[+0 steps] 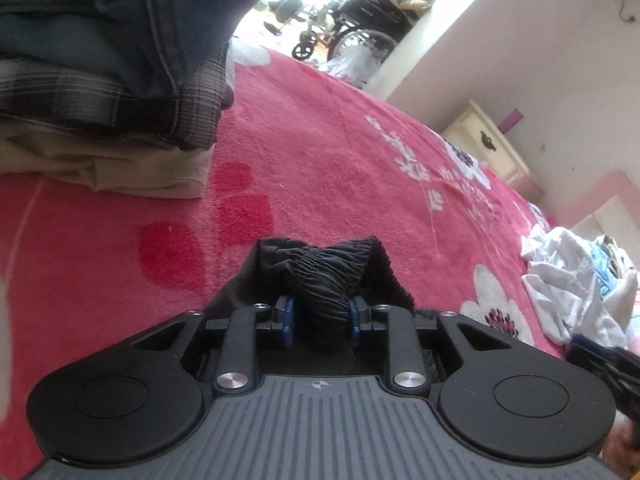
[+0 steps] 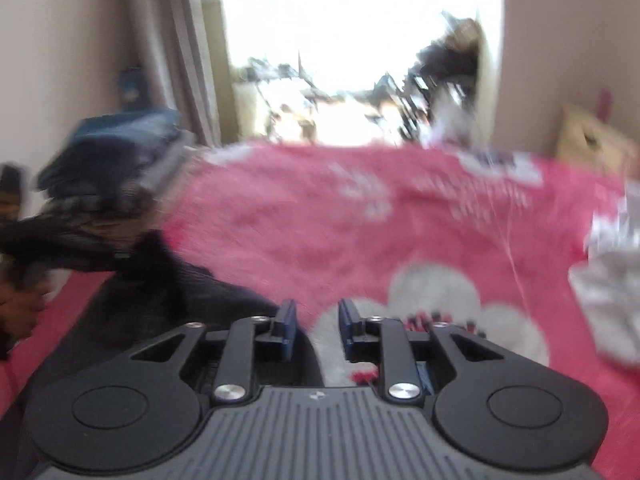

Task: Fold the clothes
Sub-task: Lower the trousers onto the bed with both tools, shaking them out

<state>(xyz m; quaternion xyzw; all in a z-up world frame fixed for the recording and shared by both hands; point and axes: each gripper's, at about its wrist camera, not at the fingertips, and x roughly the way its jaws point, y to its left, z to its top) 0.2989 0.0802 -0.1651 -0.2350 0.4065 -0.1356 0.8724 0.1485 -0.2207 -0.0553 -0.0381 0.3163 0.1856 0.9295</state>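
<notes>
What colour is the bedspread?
Pink bedspread with white flowers and red spots; the left wrist view shows it best.

No readable text, label, brand or number anywhere in either view.

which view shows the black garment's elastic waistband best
The left wrist view. There the black garment sits sharp between the left gripper's blue pads, its gathered elastic waistband plain to see. The right wrist view is blurred and shows only a dark shape of it, left of the right gripper, with no waistband detail.
</notes>
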